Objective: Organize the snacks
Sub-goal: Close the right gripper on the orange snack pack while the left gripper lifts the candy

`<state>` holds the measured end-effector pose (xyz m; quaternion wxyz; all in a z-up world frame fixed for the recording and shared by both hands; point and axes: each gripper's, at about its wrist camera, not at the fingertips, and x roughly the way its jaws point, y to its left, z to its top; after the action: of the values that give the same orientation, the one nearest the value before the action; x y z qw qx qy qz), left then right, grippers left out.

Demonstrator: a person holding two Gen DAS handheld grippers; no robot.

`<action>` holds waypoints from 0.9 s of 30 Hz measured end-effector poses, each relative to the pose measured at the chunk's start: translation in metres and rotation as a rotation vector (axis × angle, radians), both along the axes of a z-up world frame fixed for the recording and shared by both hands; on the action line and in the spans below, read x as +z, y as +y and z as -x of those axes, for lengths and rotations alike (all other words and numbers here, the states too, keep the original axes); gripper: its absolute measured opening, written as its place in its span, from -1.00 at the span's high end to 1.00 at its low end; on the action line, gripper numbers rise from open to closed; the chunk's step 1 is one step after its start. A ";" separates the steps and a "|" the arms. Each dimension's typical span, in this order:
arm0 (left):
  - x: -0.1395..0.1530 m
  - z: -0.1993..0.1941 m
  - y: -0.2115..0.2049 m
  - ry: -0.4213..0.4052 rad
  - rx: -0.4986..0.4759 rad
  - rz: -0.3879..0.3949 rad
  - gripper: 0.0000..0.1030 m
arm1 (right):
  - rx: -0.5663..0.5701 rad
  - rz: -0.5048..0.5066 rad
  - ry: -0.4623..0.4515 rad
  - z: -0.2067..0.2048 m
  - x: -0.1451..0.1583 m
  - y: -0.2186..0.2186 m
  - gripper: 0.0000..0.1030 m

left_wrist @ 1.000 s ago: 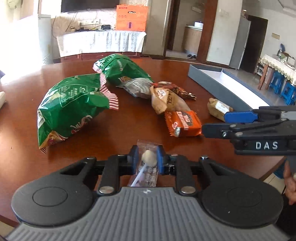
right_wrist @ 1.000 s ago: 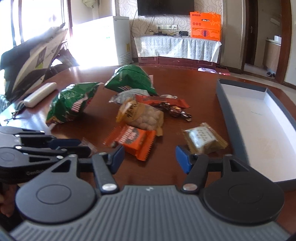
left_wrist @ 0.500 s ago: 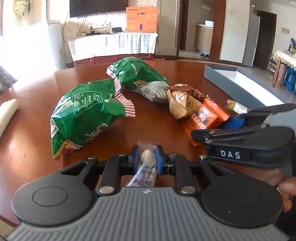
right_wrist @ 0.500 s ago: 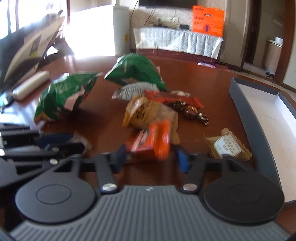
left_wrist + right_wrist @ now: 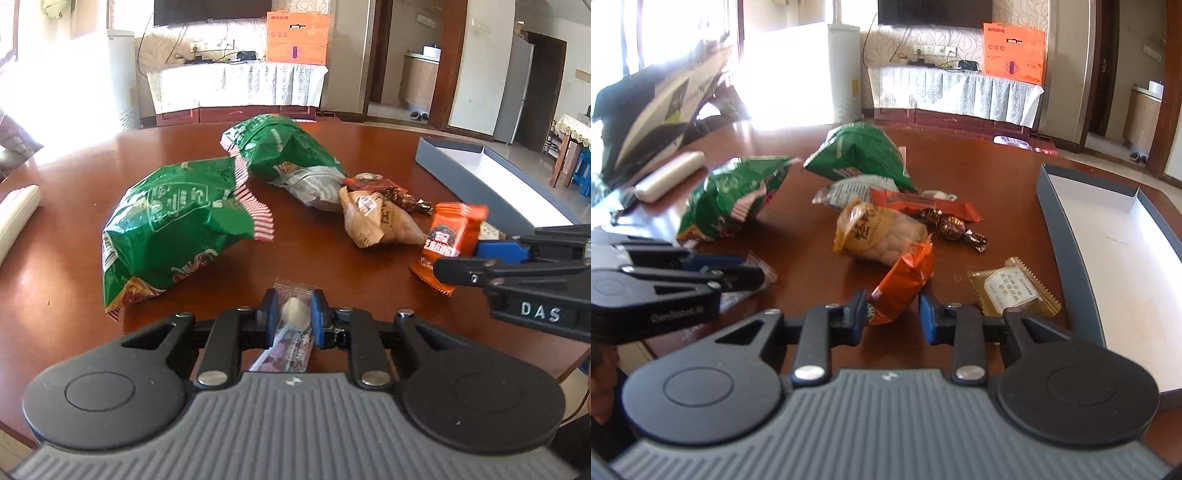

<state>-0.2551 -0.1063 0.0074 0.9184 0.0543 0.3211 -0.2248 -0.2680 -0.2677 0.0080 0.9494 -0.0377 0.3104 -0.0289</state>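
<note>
My left gripper (image 5: pixel 293 308) is shut on a clear-wrapped white lollipop (image 5: pixel 294 319), held just above the near edge of the brown table (image 5: pixel 332 251). In the right wrist view the left gripper (image 5: pixel 738 267) shows at the left. My right gripper (image 5: pixel 894 306) has its jaws closing on an orange snack packet (image 5: pixel 905 280). The blue pads press its sides, and it is tilted up on end. From the left wrist view, the orange packet (image 5: pixel 450 232) hangs off the right gripper (image 5: pixel 465 260), raised off the table.
Two green bags (image 5: pixel 177 221) (image 5: pixel 284 147) lie left of centre. A tan nut bag (image 5: pixel 879 232), a dark wrapped candy (image 5: pixel 953 227), a red bar (image 5: pixel 919 201) and a gold packet (image 5: pixel 1012 291) lie nearby. A grey tray (image 5: pixel 1067 236) sits at right. A white bar-shaped object (image 5: pixel 670 177) lies far left.
The right gripper went from wide open over the flat orange packet to closed on it, and the packet now stands tilted and raised. The left gripper still grips the lollipop.
</note>
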 end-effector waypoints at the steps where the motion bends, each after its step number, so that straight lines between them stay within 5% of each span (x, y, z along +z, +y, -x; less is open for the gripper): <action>1: 0.001 0.002 -0.001 -0.011 -0.003 0.002 0.57 | 0.006 -0.002 -0.011 0.002 0.002 0.000 0.37; 11: -0.002 0.007 -0.015 -0.017 -0.023 -0.076 0.56 | -0.034 0.009 0.080 -0.007 -0.012 -0.006 0.34; 15: -0.002 0.011 -0.009 0.000 -0.023 -0.069 0.48 | -0.064 -0.058 0.047 -0.009 -0.012 -0.012 -0.44; 16: -0.003 0.011 -0.007 0.006 -0.021 -0.065 0.35 | -0.076 -0.048 0.041 -0.010 -0.012 -0.012 -0.46; 18: -0.004 0.012 -0.004 0.005 -0.017 -0.071 0.18 | -0.082 -0.041 0.050 -0.015 -0.014 -0.011 -0.46; 21: -0.006 0.009 -0.001 0.025 -0.024 -0.050 0.19 | -0.096 -0.028 0.061 -0.023 -0.017 -0.011 -0.41; 24: -0.006 0.008 -0.003 0.036 -0.054 -0.031 0.52 | -0.081 -0.015 0.047 -0.023 -0.014 -0.012 0.06; 27: -0.006 0.009 -0.006 0.038 -0.069 -0.027 0.54 | -0.052 -0.021 0.024 -0.018 -0.007 -0.011 0.22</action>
<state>-0.2638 -0.1119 0.0018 0.9030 0.0733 0.3394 -0.2529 -0.2502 -0.2790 0.0011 0.9449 -0.0201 0.3228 -0.0498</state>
